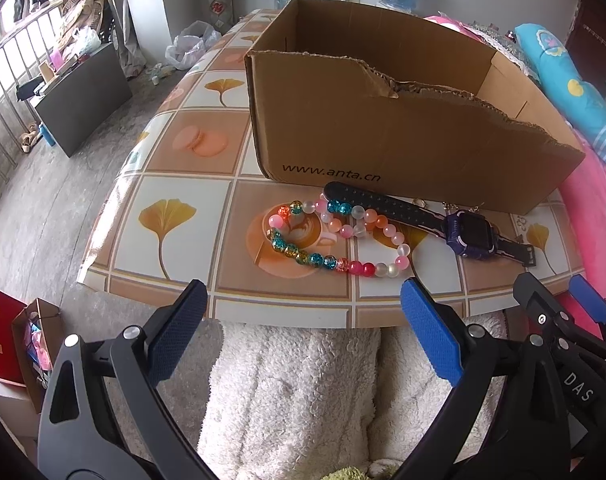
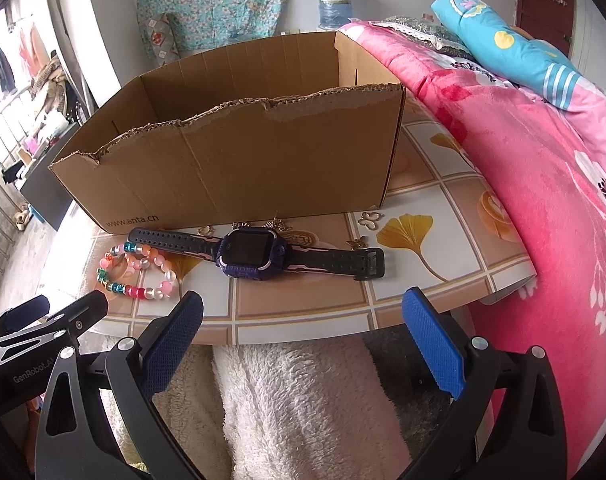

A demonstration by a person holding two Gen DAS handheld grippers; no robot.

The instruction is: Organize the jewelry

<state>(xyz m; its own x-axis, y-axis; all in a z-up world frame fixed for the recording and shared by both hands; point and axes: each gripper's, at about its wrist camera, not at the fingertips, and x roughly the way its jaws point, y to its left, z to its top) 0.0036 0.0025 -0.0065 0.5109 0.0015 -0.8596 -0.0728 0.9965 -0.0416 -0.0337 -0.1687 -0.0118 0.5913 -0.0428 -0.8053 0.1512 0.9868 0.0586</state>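
I am holding both grippers just off the near edge of the table (image 1: 175, 184), over white fleece covering my lap. My left gripper (image 1: 303, 300) is hanging with its fingers spread wide and nothing between them; the near rim of the table is showing in the gap. My right gripper (image 2: 303, 312) is doing the same, fingers spread wide, gripping nothing, and it is showing at the right edge of the left wrist view too.

The jewelry is lying on the patterned tablecloth in front of a cardboard box (image 1: 403, 132), which is standing open-topped with a torn front rim and "www.anta.cn" printed low on its front wall. A bead bracelet (image 1: 323, 240) of pink, teal, orange and frosted beads is lying in a loose loop nearest my left gripper. A purple watch (image 2: 255, 256) with a dark strap is lying flat and stretched out just beside it, one strap end touching or overlapping the beads; I cannot tell which. The watch face is sitting roughly ahead of my right gripper.

Small gold charms (image 2: 371, 218) are lying scattered along the foot of the box, behind the watch, too small to identify beyond butterfly-like outlines. A pink floral blanket (image 2: 563, 200) is pressing against the table's right side.
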